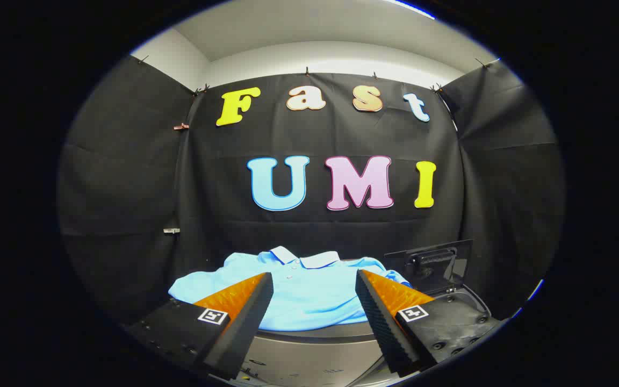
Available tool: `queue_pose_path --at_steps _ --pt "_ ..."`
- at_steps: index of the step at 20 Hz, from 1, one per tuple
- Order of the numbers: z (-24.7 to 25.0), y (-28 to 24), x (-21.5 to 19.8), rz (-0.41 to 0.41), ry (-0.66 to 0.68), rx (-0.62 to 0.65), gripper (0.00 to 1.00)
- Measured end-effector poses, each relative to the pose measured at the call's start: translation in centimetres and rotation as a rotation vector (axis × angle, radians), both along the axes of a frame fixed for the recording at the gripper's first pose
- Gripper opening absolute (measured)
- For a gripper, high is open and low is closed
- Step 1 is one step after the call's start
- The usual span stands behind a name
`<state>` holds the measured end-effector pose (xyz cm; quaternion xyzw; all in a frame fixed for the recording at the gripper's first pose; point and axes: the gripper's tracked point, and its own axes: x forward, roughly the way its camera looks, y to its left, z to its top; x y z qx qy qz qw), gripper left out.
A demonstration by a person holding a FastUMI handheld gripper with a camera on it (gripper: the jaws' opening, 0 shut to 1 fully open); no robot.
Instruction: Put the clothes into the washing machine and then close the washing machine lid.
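Nothing of the job looked done yet. The light blue polo shirt point(309, 298) lay spread flat on the grey table point(315, 333), collar toward the back edge, reaching close to the front edge. The gripper point(314, 293) hung above it with its fingers wide apart and nothing between them. At the table's right end stood the washing machine point(449, 301), its dark lid point(430, 263) raised. So picking up, loading and closing all remained, by my reckoning. Black cloth walled the booth on three sides, with a pale ceiling above.
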<state>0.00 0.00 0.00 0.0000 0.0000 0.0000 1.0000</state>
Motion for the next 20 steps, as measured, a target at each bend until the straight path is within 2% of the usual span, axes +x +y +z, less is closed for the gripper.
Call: queue_pose_path --at_steps 20 --pt "0.17 0.22 0.25 0.008 0.017 -0.011 0.99"
